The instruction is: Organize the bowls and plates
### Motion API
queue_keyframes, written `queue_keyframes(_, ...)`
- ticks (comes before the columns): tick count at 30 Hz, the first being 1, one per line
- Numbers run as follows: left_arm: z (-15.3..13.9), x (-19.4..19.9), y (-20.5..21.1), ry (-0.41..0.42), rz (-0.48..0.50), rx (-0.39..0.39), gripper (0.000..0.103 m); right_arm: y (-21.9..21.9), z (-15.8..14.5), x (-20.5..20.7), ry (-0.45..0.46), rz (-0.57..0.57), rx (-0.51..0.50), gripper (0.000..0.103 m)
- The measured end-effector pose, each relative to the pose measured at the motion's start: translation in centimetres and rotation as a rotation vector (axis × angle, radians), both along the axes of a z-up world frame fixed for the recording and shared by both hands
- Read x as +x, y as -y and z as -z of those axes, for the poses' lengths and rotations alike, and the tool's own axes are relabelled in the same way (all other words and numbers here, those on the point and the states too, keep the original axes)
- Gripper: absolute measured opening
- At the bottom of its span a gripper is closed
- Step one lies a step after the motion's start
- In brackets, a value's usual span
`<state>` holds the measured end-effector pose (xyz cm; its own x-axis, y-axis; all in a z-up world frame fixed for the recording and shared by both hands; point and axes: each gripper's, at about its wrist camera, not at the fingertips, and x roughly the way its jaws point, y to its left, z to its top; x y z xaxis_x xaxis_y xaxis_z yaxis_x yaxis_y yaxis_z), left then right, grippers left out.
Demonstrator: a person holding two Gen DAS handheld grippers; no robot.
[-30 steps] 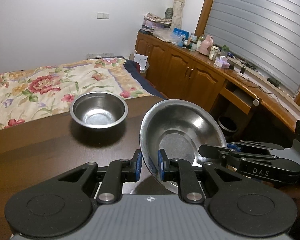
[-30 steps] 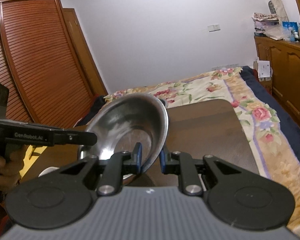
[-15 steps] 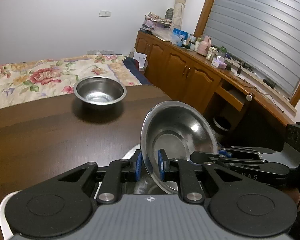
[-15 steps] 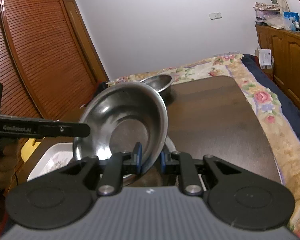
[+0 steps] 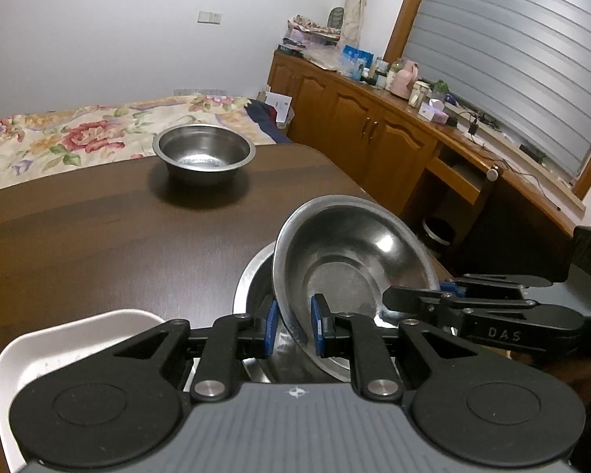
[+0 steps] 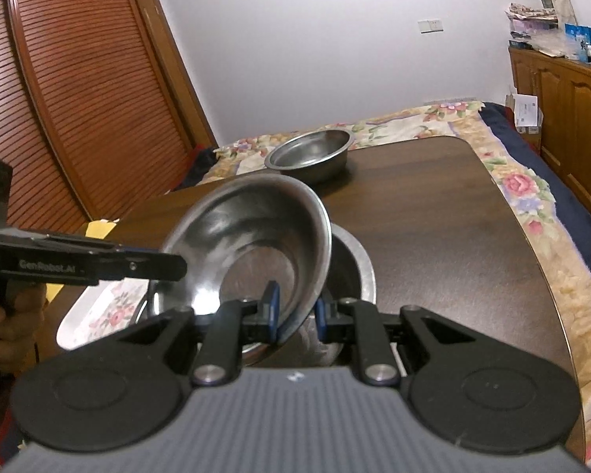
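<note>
Here, both claws are pinching the thin rim of one shiny steel bowl [image 5: 350,272], left claw [image 5: 291,327] and right claw [image 6: 295,315] on opposite sides, tilting it above a second steel bowl [image 6: 354,272] sitting on the dark wooden surface [image 5: 98,244]. A third round bowl [image 5: 204,153] is sitting well apart.

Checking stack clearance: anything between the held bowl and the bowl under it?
Nothing visible. The tilted bowl, gripped by left gripper and right gripper, hangs directly over the lower bowl, whose visible interior looks empty.

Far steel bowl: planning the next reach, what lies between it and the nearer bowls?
Only bare table before the far steel bowl, in both views.
</note>
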<state>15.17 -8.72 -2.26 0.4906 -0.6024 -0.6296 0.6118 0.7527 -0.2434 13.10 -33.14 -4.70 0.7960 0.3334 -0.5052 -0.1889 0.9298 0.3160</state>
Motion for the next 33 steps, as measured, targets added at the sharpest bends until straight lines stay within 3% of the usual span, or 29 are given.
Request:
queue_keyframes(16,0.9,-0.5,0.4,0.031,0.01,0.069,0.019,-1.7,-0.2,-0.4,0.06,-0.016,-0.226,0.019)
queue_keyframes(20,1.1,-0.6,0.2,0.041,-0.001,0.074,0.019,-2.1,-0.3,-0.4,0.068,-0.032,-0.291,0.013)
queue_keyframes(26,1.1,-0.6,0.2,0.043,-0.009,0.069,0.019,-2.2,-0.5,0.0,0.068,-0.041,-0.326,0.013)
queue_keyframes(33,0.8,-0.8,0.0,0.051,-0.019,0.047,0.019,-2.3,-0.5,0.1,0.071,-0.039,-0.3,0.014)
